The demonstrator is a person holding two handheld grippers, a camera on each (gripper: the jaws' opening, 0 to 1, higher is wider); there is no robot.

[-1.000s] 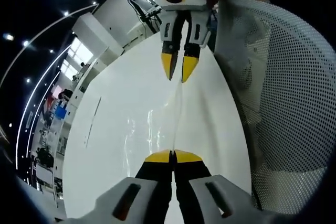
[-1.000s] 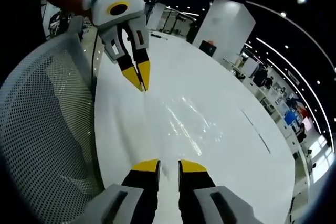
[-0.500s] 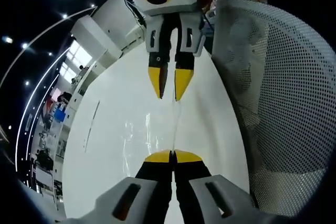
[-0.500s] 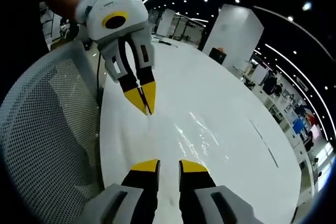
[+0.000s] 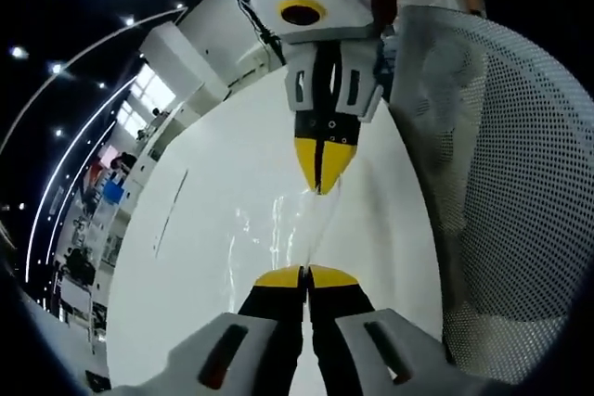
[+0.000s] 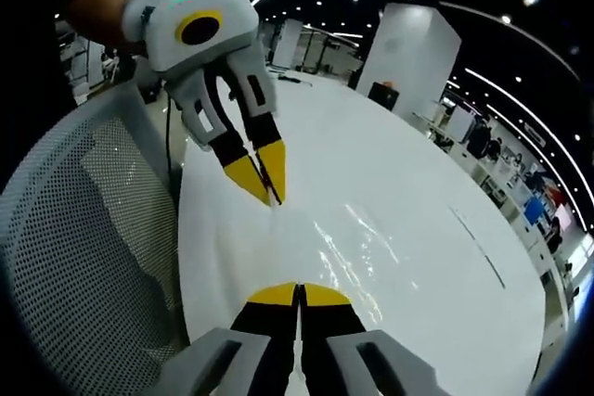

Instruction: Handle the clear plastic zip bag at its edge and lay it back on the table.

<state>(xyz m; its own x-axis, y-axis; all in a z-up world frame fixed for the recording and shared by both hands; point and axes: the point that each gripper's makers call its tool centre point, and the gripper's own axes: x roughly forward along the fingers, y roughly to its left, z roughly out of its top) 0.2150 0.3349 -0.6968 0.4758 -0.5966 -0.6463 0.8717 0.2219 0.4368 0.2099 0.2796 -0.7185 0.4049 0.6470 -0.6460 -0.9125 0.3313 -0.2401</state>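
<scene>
Bag [image 5: 295, 229] is stretched between our two claws, just above the white table [image 5: 200, 257], next to the mesh chair back [image 5: 501, 183]. Left claw [image 5: 305, 275] has its jaws pressed together on one edge of the clear film. Right claw [image 6: 298, 295] is also fully closed, and we judge it's pinching the opposite edge; the film itself is hard to make out at the tips. In the right gripper view the bag [image 6: 343, 248] reads as glare streaks over the table [image 6: 408, 201].

To do this step well: we lower both claws together and level, keep light tension so the film lands flat, and only then part the jaws. Uneven lowering risks a fold or wrinkle.
</scene>
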